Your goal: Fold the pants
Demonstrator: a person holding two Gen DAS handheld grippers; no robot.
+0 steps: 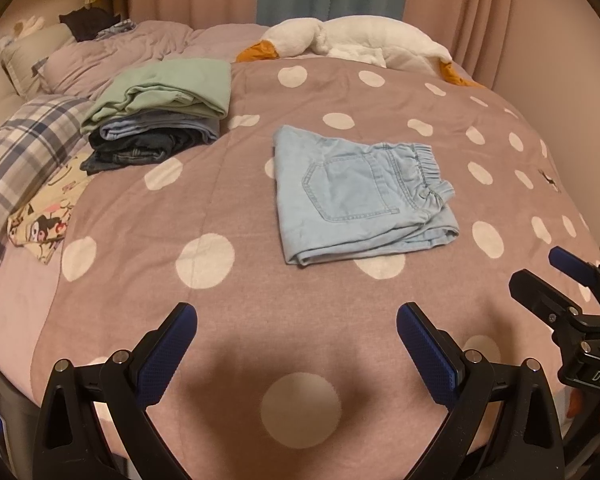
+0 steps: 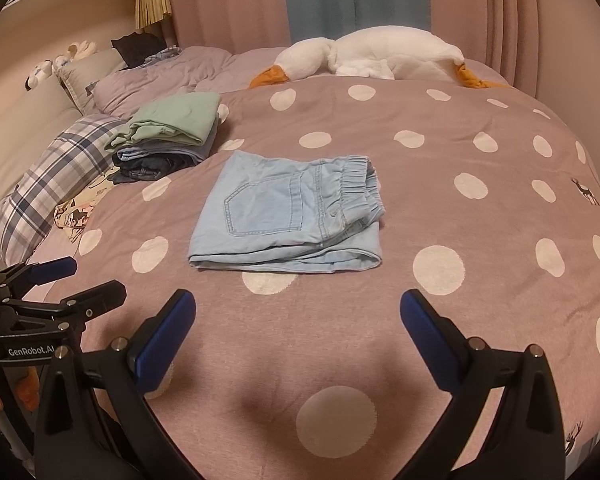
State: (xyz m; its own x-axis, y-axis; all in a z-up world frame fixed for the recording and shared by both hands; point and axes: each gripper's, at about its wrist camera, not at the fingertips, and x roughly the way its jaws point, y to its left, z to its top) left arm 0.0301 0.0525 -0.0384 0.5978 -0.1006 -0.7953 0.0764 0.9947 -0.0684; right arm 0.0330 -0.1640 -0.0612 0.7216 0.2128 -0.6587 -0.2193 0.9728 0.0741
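Light blue denim pants lie folded into a compact rectangle on the pink polka-dot bedspread, back pocket up, elastic waistband at the right. They also show in the right wrist view. My left gripper is open and empty, hovering above the bedspread, short of the pants. My right gripper is open and empty, also short of the pants. The right gripper shows at the right edge of the left wrist view; the left gripper shows at the left edge of the right wrist view.
A stack of folded clothes, green on top, sits at the back left, also in the right wrist view. A plaid pillow and a cartoon-print cloth lie at the left. A white plush goose lies by the curtains.
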